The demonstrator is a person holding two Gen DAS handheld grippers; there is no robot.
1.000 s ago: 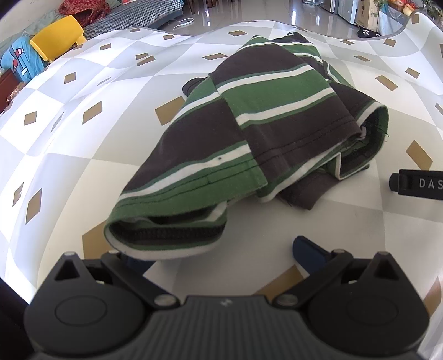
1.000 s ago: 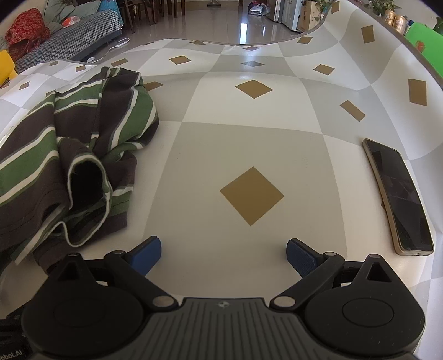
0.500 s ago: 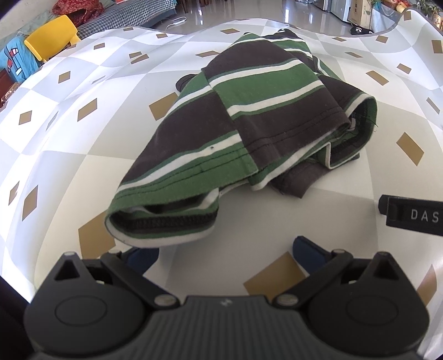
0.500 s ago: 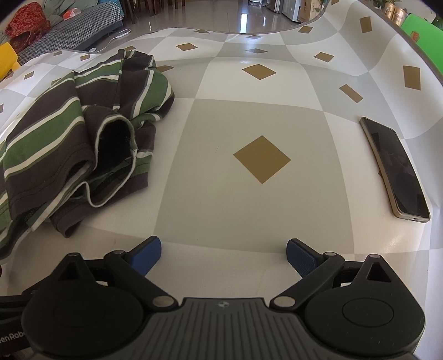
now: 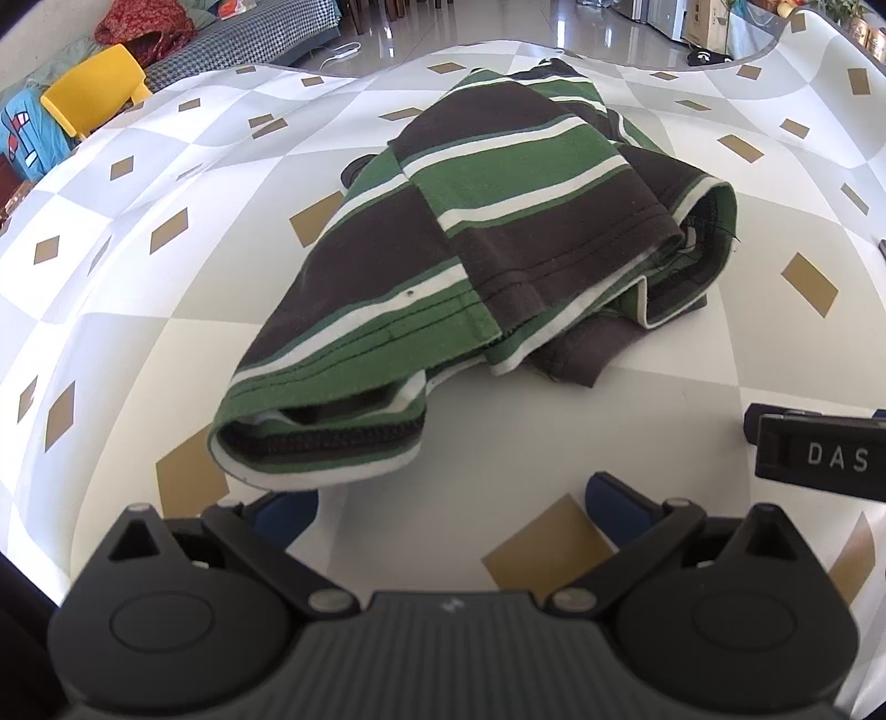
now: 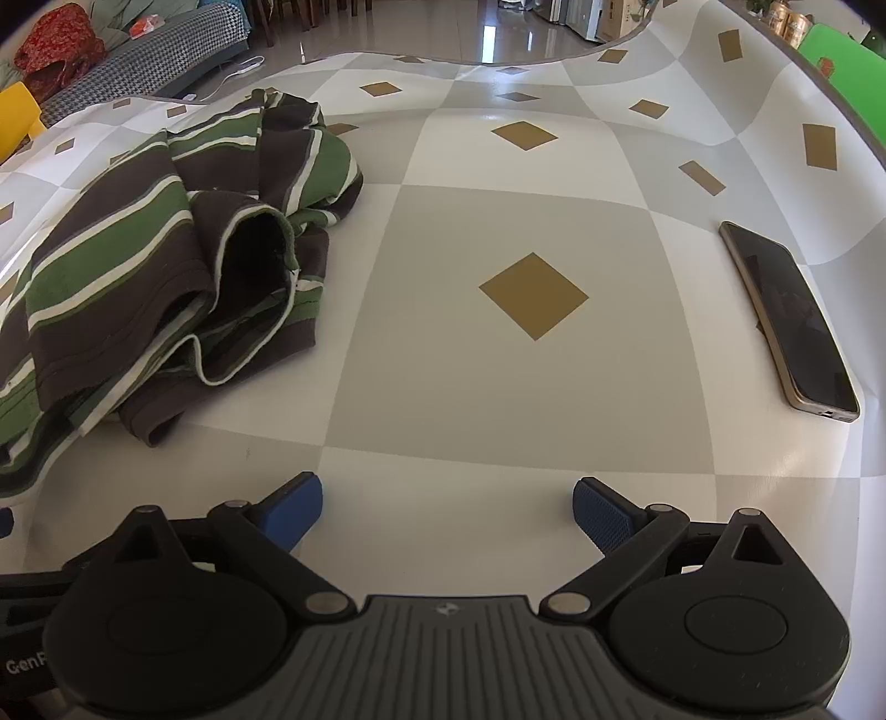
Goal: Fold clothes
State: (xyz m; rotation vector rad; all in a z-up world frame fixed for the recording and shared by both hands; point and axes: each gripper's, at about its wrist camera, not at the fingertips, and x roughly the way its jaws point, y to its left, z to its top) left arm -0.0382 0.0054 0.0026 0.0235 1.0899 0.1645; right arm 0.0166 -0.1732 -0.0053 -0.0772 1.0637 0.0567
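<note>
A crumpled shirt with brown, green and white stripes (image 5: 487, 243) lies bunched on the checkered tablecloth (image 5: 127, 310), filling the middle of the left wrist view. Its near hem sits just beyond my left gripper (image 5: 451, 507), which stands open with nothing between its blue pads. In the right wrist view the same shirt (image 6: 166, 266) lies at the left. My right gripper (image 6: 447, 507) is open over bare cloth to the shirt's right, holding nothing. The right gripper's black body (image 5: 819, 454) shows at the right edge of the left wrist view.
A dark phone (image 6: 789, 321) lies flat on the table at the right. A yellow chair (image 5: 94, 94) and a sofa with clothes (image 5: 232, 39) stand beyond the far left edge. Tiled floor lies past the table's far edge.
Both grippers have drawn back toward me and lifted slightly, so the shirt sits farther off in both views. The shirt has not moved and both grippers stay open.
</note>
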